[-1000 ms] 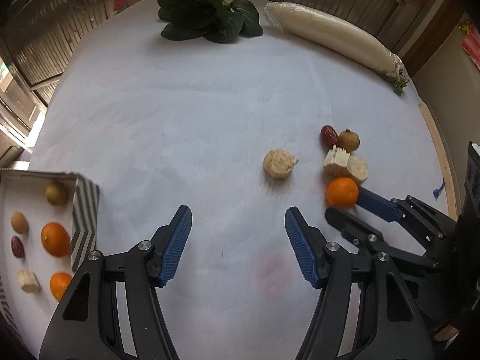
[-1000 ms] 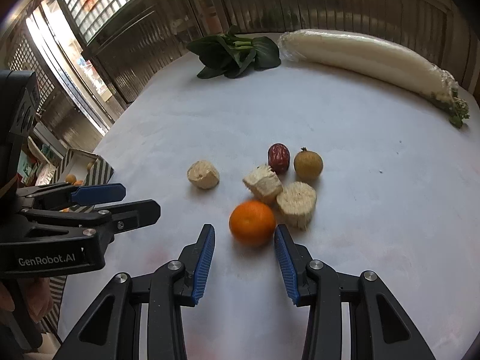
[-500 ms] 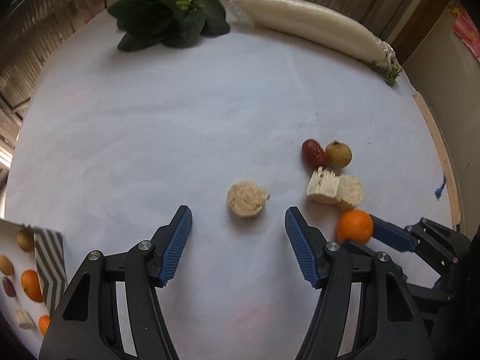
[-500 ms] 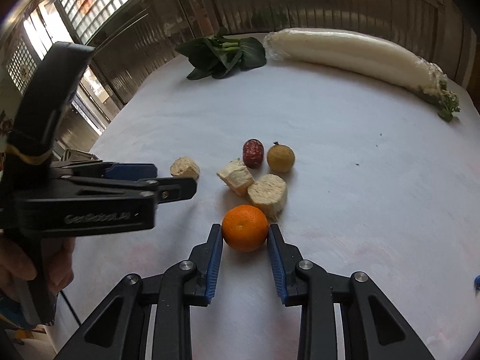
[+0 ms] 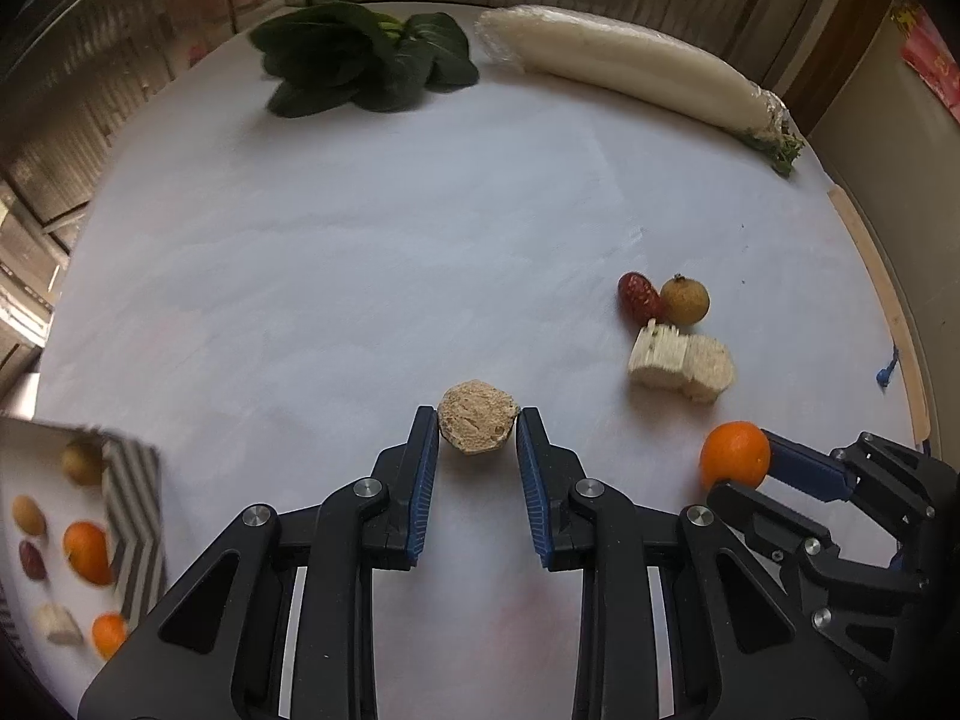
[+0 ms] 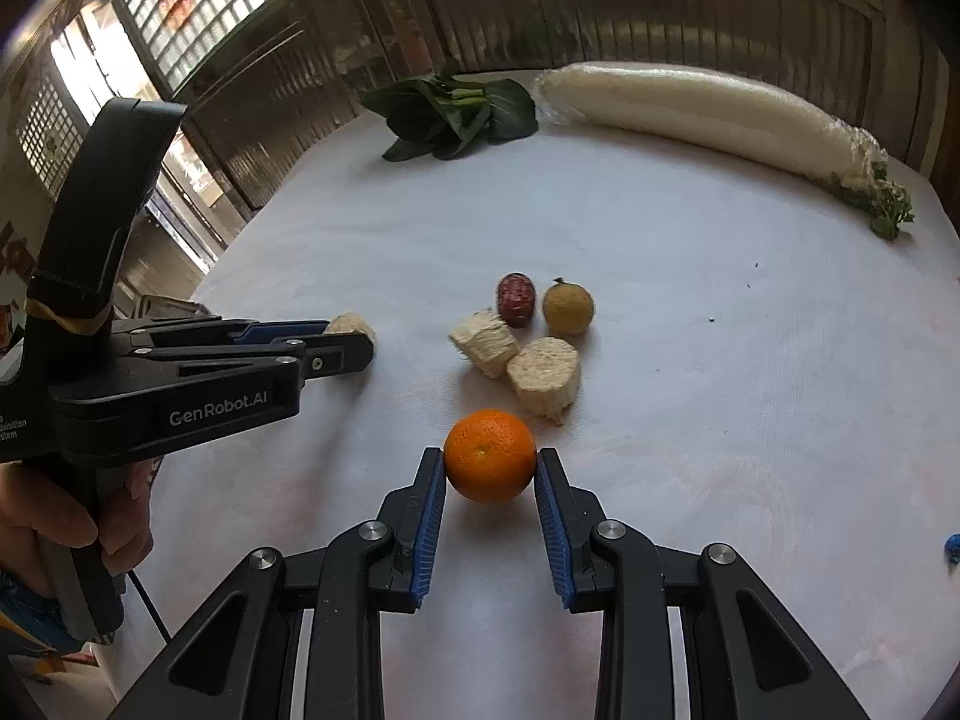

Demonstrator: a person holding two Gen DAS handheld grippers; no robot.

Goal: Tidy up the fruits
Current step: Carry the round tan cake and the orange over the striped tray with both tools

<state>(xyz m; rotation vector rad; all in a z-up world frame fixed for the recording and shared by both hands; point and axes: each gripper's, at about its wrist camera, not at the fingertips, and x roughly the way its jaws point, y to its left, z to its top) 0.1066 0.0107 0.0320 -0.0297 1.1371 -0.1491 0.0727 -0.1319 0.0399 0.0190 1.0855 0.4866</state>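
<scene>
A round beige fruit chunk [image 5: 478, 429] lies on the white table between the blue pads of my left gripper [image 5: 477, 420]. Its jaws are closing and both pads touch the chunk's sides. In the right wrist view an orange [image 6: 490, 456] sits on the table with my right gripper [image 6: 490, 457] shut on it. A red date [image 6: 516, 299], a yellow-brown longan [image 6: 568, 308] and two pale cut chunks [image 6: 485, 341] lie just beyond the orange. The left gripper [image 6: 360, 341] shows there from the side, held by a hand.
A box with a striped wall [image 5: 135, 516] at the left edge holds several sorted fruits, among them two oranges. Leafy greens [image 5: 366, 69] and a long wrapped white radish [image 5: 630, 69] lie at the table's far side. The table's right rim [image 5: 888, 312] is near.
My left gripper came forward to the beige chunk and its jaws closed onto it. My right gripper's jaws closed from beside the orange onto it.
</scene>
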